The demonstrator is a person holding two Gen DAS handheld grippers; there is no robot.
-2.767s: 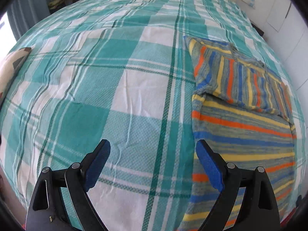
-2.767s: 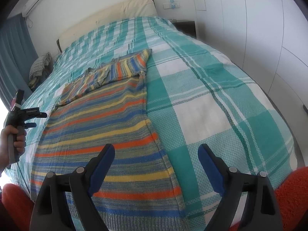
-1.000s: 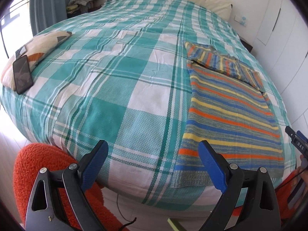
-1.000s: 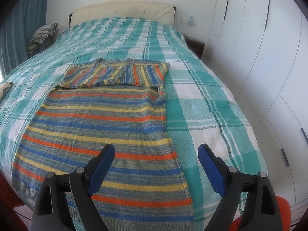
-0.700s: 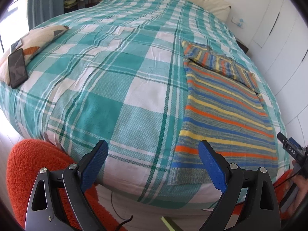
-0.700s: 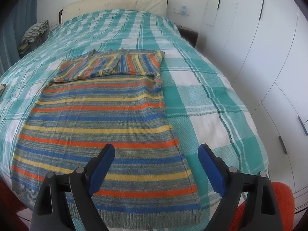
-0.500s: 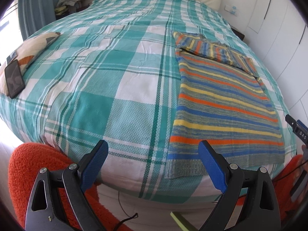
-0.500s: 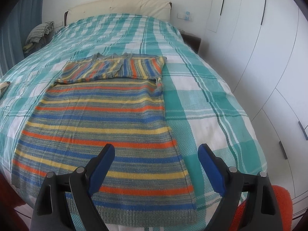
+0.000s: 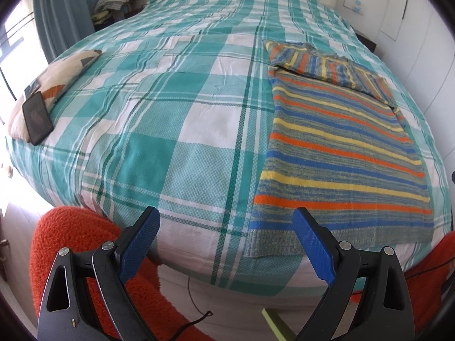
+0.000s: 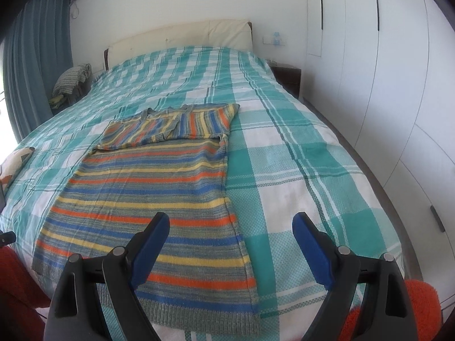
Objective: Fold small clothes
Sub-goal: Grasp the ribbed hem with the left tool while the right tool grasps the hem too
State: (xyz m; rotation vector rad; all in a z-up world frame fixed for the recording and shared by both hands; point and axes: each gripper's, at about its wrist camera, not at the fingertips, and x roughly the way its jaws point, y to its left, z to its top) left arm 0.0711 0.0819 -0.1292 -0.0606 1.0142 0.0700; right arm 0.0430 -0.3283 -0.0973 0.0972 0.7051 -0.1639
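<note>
Across the teal-and-white checked bedspread (image 10: 284, 153) the striped knitted sweater (image 10: 148, 199) lies flat with sleeves folded in, so bring your left gripper (image 9: 226, 244) and right gripper (image 10: 231, 241), both jaws apart and empty, to the ribbed hem corners, pinching both layers.

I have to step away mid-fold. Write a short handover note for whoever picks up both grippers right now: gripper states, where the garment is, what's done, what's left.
Left gripper: open, empty, held off the foot of the bed.
Right gripper: open, empty, hovering over the garment's hem end.
Striped knit sweater (blue, orange, yellow, grey): flat on the teal-and-white plaid bedspread, ribbed hem at the foot edge, toward the wardrobe side.
Done: both sleeves lie folded across the chest at the far end, leaving a neat rectangle.
Left: likely grip the hem corners and fold the body up toward the collar.
Note: black phone on a patterned cushion at the bed's other side.
</note>
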